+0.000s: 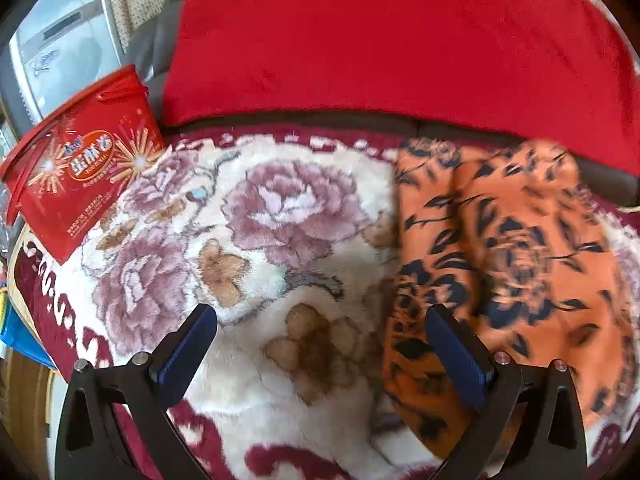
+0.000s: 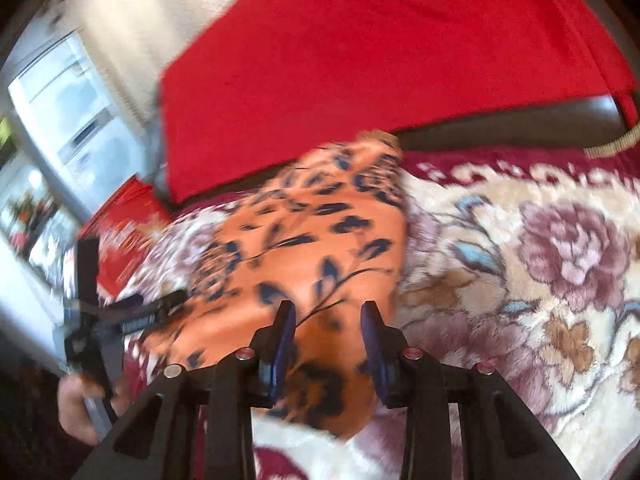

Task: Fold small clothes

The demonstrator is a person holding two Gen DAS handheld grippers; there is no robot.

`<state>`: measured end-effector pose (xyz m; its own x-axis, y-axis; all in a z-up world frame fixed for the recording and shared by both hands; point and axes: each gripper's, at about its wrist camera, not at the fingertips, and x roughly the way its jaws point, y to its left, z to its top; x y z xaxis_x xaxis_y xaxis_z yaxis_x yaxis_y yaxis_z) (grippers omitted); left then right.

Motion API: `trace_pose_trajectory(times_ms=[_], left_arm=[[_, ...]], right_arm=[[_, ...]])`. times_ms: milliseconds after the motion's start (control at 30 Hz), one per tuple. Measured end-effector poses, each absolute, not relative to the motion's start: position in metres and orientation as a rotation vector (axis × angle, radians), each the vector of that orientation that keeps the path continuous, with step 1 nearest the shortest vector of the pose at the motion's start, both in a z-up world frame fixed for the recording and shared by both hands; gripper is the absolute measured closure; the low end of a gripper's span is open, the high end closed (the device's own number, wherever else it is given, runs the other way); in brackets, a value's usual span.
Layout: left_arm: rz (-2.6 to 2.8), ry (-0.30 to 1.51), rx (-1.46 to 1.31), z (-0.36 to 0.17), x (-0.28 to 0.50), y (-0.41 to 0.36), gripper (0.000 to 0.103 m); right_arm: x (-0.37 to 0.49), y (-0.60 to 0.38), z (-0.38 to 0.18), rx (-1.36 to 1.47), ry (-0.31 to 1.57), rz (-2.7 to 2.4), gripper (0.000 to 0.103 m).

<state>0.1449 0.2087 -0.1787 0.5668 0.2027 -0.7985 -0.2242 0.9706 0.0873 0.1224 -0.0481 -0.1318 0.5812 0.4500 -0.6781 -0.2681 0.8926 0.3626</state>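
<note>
Right wrist: orange garment (image 2: pixel 320 240) between right claw (image 2: pixel 329 344) fingers.

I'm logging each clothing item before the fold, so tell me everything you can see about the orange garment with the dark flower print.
The orange garment is thin, soft-looking fabric printed with dark navy or black roses and leaves. It lies lengthwise on the plush floral blanket, seemingly already doubled, with a crease running along it. Its far end reaches toward the red cushion. The right gripper has its near end between partly open fingers; the left gripper is open at its edge, one finger over the cloth. Both views are blurred.
</note>
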Motion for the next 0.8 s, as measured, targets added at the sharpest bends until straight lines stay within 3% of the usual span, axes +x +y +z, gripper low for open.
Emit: trace_pose_trajectory(times_ms=[100,267,500,600,800], left_arm=[[0.272,0.896,0.019,-0.177,0.125,0.199,0.000],[0.295,1.007,0.045,-0.208,0.137,0.195,0.000],[0.332,0.886,0.097,-0.184,0.128,0.184,0.000],[0.340,0.875,0.138,-0.185,0.125,0.175,0.000],[0.363,0.867,0.151,-0.183,0.120,0.172,0.000]], right_arm=[[0.111,-0.029,-0.145,0.168,0.900,0.488,0.066],[0.114,-0.038,-0.152,0.210,0.909,0.506,0.065],[0.100,-0.054,-0.138,0.233,0.851,0.514,0.064],[0.104,-0.046,-0.153,0.205,0.924,0.502,0.064],[0.099,-0.049,-0.144,0.237,0.872,0.527,0.063]])
